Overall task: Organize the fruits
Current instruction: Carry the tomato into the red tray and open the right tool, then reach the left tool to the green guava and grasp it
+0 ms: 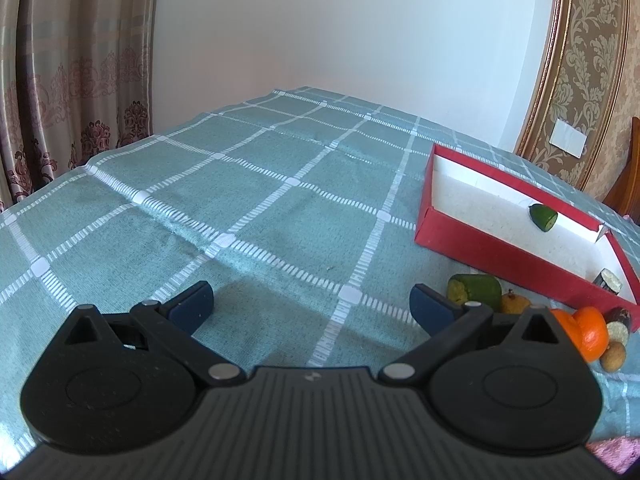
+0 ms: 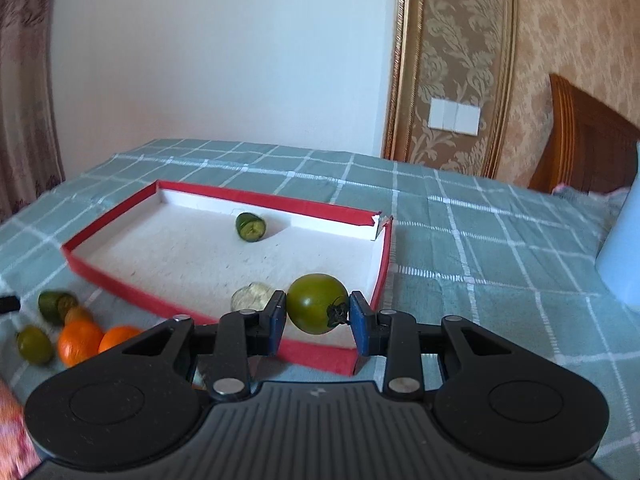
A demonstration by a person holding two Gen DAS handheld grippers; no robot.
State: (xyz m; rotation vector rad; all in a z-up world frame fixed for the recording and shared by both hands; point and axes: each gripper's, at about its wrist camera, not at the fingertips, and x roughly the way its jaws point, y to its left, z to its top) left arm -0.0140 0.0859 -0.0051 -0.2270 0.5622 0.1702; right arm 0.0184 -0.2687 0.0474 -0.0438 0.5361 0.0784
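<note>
Green tomato (image 2: 316, 304) clamped in right claw (image 2: 317, 316) over red box (image 2: 224, 194); left claw (image 1: 312, 306) wide open, oranges (image 2: 80, 338) beside.

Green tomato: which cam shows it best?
The right wrist view. The green tomato sits centre frame, pinched between the right tongs, dark calyx facing the camera, above the red box. The left wrist view does not show it; only the open left tongs and the loose fruit.

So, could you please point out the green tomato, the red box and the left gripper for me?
green tomato (image 2: 316, 304): right wrist view, on its rounded front, between the blue pads.
red box (image 2: 120, 282): right wrist view, on its near red wall.
left gripper (image 1: 312, 304): left wrist view, midway between its open fingertips.
</note>
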